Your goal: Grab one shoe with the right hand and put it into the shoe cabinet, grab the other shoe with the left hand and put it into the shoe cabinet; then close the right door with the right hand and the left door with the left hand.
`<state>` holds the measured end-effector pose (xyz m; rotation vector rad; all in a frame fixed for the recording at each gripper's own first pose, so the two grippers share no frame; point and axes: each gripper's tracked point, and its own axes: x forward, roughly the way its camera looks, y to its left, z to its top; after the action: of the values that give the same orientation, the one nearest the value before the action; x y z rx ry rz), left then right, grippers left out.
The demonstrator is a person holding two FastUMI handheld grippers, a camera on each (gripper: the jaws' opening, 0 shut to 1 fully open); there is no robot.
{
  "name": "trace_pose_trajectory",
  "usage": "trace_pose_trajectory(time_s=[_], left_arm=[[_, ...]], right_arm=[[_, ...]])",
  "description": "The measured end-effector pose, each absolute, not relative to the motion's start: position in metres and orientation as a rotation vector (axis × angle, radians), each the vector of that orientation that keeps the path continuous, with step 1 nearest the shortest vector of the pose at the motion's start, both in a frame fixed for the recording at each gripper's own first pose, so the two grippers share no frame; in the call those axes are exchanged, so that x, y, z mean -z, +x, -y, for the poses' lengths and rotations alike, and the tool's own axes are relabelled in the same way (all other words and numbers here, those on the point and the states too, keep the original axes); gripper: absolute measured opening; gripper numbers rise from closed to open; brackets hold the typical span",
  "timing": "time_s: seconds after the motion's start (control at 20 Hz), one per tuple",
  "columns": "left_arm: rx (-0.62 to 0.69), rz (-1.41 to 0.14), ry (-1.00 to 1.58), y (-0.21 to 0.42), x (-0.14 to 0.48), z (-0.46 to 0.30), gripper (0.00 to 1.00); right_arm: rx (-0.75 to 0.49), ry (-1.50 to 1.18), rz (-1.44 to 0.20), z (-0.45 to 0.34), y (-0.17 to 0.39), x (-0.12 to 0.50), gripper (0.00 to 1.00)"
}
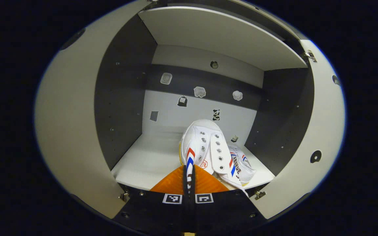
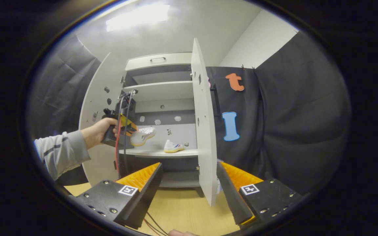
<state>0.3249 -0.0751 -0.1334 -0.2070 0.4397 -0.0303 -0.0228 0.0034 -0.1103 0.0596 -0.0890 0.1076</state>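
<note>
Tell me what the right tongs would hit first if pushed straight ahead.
Probably the edge of the cabinet's open right door, which stands between the open right tongs; depth is hard to judge.

The far shoe [image 1: 240,165] bears lettering reading roughly "FEIYUE".

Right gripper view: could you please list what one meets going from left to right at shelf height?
Sleeve → hand → left gripper → held shoe → shoe on shelf → right door → booth wall.
</note>
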Motion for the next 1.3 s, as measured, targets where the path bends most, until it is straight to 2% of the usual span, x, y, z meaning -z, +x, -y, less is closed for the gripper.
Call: trace_pose_trajectory(time_s=[0.35, 0.7, 1.05, 1.1, 1.15, 1.2, 1.25, 1.3], left_arm=[[-0.036, -0.494, -0.250, 0.381, 0.179, 0.056, 0.00], [-0.021, -0.541, -0.290, 0.396, 0.208, 0.063, 0.00], [0.011, -0.561, -0.276, 0.396, 0.207, 0.067, 0.03], [0.014, -0.552, -0.264, 0.395, 0.203, 0.069, 0.10], [-0.053, -0.498, -0.220, 0.395, 0.191, 0.053, 0.18], [-0.053, -0.461, -0.184, 0.406, 0.188, 0.049, 0.17], [-0.038, -0.445, -0.180, 0.401, 0.173, 0.050, 0.26], [-0.040, -0.456, -0.161, 0.393, 0.174, 0.051, 0.46]], right_arm=[[-0.060, 0.086, 0.075, 0.016, -0.012, 0.117, 0.98], [-0.049, 0.090, 0.074, 0.020, -0.009, 0.119, 0.98], [-0.032, 0.097, 0.065, 0.026, -0.005, 0.122, 0.98], [-0.033, 0.095, 0.065, 0.026, -0.005, 0.122, 0.98], [-0.031, 0.090, 0.067, 0.026, -0.005, 0.122, 0.98], [-0.026, 0.085, 0.069, 0.028, -0.006, 0.121, 0.98], [-0.024, 0.084, 0.070, 0.029, -0.007, 0.121, 0.98], [-0.027, 0.084, 0.072, 0.029, -0.007, 0.121, 0.98]])
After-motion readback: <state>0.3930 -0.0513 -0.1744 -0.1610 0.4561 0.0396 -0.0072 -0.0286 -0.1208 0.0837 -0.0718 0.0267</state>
